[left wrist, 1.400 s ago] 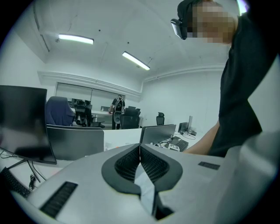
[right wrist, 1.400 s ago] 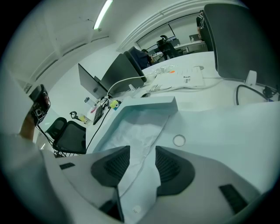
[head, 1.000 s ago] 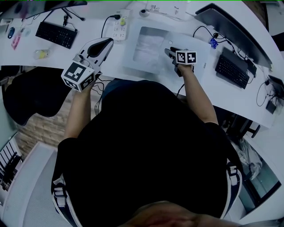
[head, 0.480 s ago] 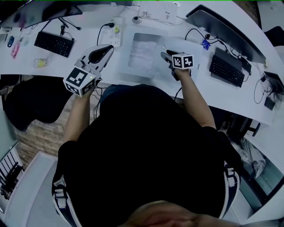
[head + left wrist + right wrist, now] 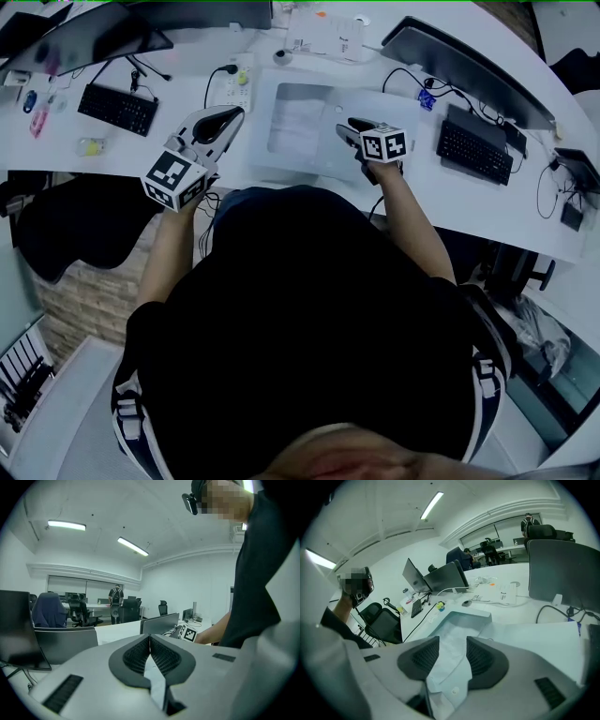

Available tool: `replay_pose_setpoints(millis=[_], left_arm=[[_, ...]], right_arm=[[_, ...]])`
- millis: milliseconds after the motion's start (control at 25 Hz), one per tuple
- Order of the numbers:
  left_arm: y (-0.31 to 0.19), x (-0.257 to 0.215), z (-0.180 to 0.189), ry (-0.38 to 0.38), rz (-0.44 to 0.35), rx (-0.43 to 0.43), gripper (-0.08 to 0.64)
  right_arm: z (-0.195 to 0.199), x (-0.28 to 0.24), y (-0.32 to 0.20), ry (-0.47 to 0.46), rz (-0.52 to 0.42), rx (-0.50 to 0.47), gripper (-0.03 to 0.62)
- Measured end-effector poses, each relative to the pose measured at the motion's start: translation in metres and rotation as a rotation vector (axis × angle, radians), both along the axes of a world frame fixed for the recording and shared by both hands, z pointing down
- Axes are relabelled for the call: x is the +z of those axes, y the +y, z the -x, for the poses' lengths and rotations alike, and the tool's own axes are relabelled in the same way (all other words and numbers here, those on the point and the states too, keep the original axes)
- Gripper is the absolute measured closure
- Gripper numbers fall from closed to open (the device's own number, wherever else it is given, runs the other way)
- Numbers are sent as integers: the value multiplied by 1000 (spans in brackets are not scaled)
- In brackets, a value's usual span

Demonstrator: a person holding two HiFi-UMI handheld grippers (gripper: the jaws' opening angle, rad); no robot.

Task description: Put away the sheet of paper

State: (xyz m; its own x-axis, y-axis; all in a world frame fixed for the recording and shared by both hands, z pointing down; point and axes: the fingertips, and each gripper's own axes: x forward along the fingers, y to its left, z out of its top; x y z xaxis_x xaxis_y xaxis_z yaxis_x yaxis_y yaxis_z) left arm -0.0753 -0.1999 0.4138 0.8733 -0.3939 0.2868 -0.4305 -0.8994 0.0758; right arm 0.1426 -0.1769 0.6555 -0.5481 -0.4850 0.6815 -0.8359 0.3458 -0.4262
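Desk surface (image 5: 112, 150), white and curved, spans the head view, with a person (image 5: 309, 319) in a dark top leaning over its near edge. Two dark monitors stand at the back, one at the left (image 5: 84, 33) and one at the right (image 5: 478, 70), each with a black keyboard in front of it, left (image 5: 117, 109) and right (image 5: 475, 150). Between them, straight ahead of the person, lies a shallow white tray (image 5: 261, 122), and the sheet of paper (image 5: 298, 120) rests inside it, pale and slightly creased. The left gripper (image 5: 232, 114) is held up over the desk's near edge, just left of the tray and clear of it. In the left gripper view its dark ribbed pads (image 5: 164, 656) press together at the tips, with only a pale sliver showing in the gap lower down; what that sliver is cannot be told. The right gripper (image 5: 345, 129) sits low at the tray's right side. In the right gripper view its jaws stand moderately apart, and the sheet runs from the tray (image 5: 468, 614) back through the gap between them, not pinched. A white power strip (image 5: 241, 75) lies behind the tray's left corner.
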Motion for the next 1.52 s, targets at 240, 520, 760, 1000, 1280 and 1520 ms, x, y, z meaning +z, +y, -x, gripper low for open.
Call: replay_pose_setpoints(millis=[240,520,760,1000,1280,1520], left_arm=[[14,-1,-7,-7,3,20,538],[19,-5,-20,-10,-6,59,538],[28,-17,-29,-20,-28,85,538],[28,-20,-41,-22,-46,112,538],[29,-34,-54,-16,-68,131,538],[32,-52,-63,-6,-105,150,538]], right_arm=[[3,-17,20,-4,-29,-3,419],[-11,-36,24,23,-67,30,419],[-25,-56,31,48,-120,68,450],[-42,-73,33,71,-166,117,511],[-52,-106,25,98,-238,143,563],[-53,-146,24,71,-342,149,577]])
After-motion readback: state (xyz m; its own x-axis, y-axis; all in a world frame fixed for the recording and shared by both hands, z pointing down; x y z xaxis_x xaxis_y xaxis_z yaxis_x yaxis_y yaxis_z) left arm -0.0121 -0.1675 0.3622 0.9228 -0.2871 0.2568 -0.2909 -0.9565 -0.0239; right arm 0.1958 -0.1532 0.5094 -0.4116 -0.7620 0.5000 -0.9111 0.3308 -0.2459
